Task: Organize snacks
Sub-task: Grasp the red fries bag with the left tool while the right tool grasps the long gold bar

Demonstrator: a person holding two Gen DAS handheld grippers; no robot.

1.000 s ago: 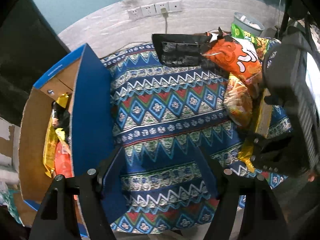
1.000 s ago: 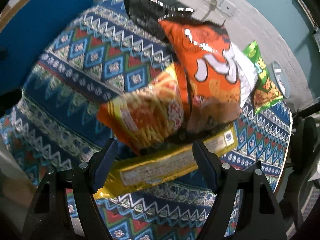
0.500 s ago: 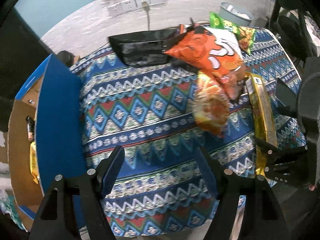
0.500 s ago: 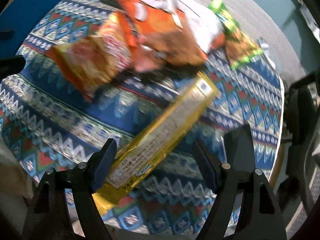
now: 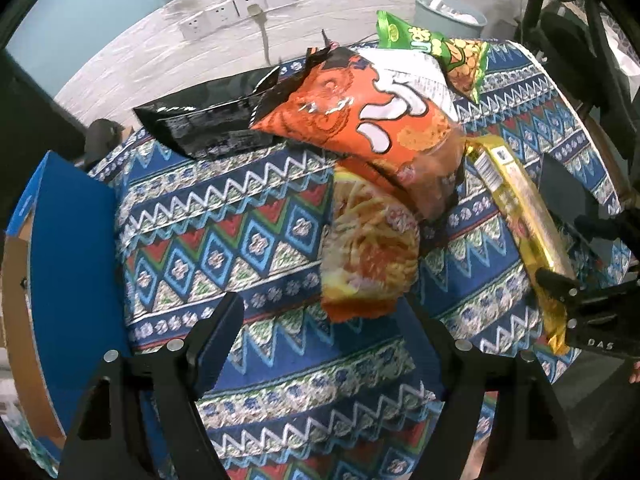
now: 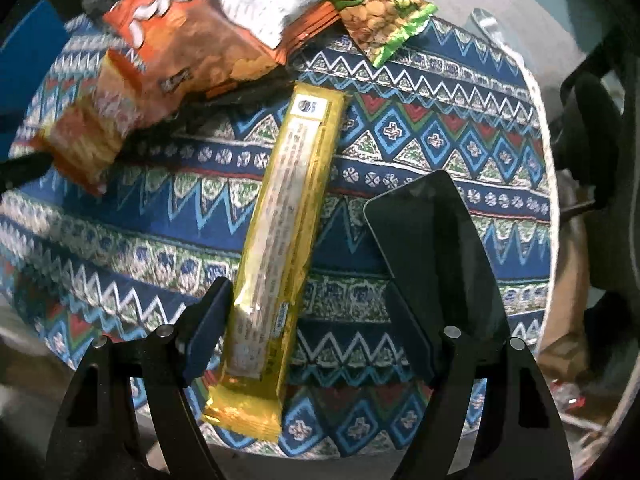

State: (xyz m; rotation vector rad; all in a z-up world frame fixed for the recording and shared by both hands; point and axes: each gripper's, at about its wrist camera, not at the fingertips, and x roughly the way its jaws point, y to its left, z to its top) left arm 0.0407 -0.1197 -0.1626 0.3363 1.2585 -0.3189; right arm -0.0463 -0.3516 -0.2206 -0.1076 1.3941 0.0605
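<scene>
Snacks lie on a patterned tablecloth [image 5: 224, 236]. A long gold packet [image 6: 288, 208] lies between the open jaws of my right gripper [image 6: 308, 312], its near end at the table edge; it also shows in the left wrist view [image 5: 520, 208]. A large orange bag [image 5: 360, 116] rests on a small noodle-print bag [image 5: 368, 252]. A black bag [image 5: 208, 120] and a green peanut bag [image 5: 448, 52] lie farther back. My left gripper [image 5: 328, 340] is open and empty, just short of the noodle-print bag.
A blue cardboard box [image 5: 68, 248] stands at the table's left edge. A black phone [image 6: 436, 248] lies right of the gold packet, beside my right finger. A waste bin [image 5: 452, 12] and wall sockets [image 5: 236, 10] are behind the table.
Both grippers swung right. The box slid out toward the left of the left view. The right gripper turned so the gold packet now lies lengthwise between its open jaws, and the phone came into view.
</scene>
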